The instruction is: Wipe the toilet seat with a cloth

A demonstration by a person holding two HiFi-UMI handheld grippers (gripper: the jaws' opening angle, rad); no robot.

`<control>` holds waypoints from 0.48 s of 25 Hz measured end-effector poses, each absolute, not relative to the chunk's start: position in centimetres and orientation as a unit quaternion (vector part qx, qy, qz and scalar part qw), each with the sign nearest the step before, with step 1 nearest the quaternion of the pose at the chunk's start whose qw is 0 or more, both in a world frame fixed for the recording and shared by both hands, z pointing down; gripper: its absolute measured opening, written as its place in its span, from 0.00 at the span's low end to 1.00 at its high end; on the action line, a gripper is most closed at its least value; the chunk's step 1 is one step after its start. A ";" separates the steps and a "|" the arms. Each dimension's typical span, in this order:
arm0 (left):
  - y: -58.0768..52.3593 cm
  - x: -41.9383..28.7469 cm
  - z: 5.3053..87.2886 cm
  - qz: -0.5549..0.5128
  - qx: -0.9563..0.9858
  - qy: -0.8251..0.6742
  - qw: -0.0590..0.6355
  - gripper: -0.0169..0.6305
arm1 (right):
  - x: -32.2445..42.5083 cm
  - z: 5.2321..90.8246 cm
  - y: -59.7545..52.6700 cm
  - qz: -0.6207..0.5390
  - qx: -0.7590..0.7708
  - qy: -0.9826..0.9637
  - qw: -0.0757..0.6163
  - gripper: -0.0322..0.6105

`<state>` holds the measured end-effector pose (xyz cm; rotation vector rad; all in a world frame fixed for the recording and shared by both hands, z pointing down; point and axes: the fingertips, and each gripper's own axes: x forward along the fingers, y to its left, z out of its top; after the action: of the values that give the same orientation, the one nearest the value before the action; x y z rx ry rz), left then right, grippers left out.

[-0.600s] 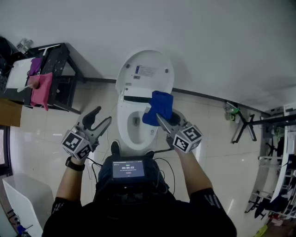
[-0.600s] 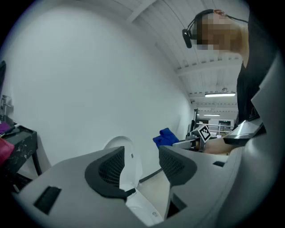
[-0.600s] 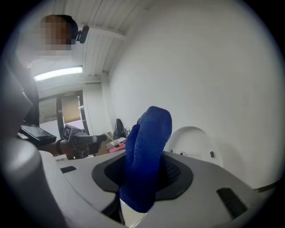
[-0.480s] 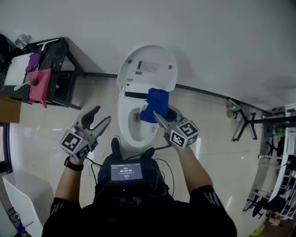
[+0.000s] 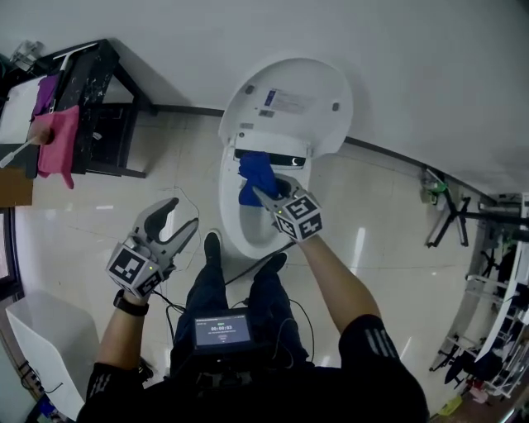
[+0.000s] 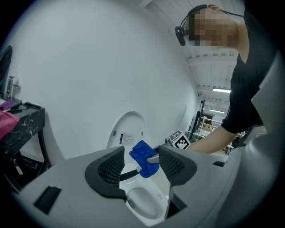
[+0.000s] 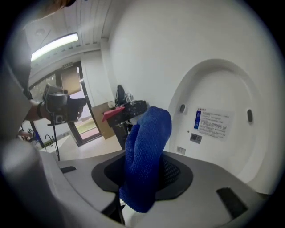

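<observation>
The toilet [image 5: 234,227] stands ahead of me against the wall [image 5: 248,25], its lid [image 5: 289,103] upright behind the seat [image 5: 228,194]. My right gripper [image 5: 263,194] reaches in from the right over the back of the seat, with the cloth [image 5: 256,175] between its jaws, just before the hinge. My left gripper [image 5: 182,216] hangs left of the toilet, apart from it, above the floor [image 5: 74,223]. Far left, a rack [image 5: 99,99] stands at the wall, a rag [image 5: 56,140] hanging on its front. My feet [image 5: 212,244] are just before the bowl
</observation>
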<state>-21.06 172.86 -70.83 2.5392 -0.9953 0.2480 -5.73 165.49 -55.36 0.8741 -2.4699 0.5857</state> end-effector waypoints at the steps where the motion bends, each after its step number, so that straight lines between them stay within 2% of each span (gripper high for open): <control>1: 172.6 -21.1 -70.2 0.089 0.908 -0.356 0.204 0.41 | -6.3 -53.3 165.1 0.211 0.311 -0.895 0.242 0.31; 12: 170.5 -23.2 -61.1 0.108 0.897 -0.370 0.216 0.41 | -13.0 -33.7 161.9 0.173 0.265 -0.875 0.366 0.31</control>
<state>-23.17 170.55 -61.09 2.4867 -1.0266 0.2993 -12.99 161.88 -33.67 0.6806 -2.2497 0.4449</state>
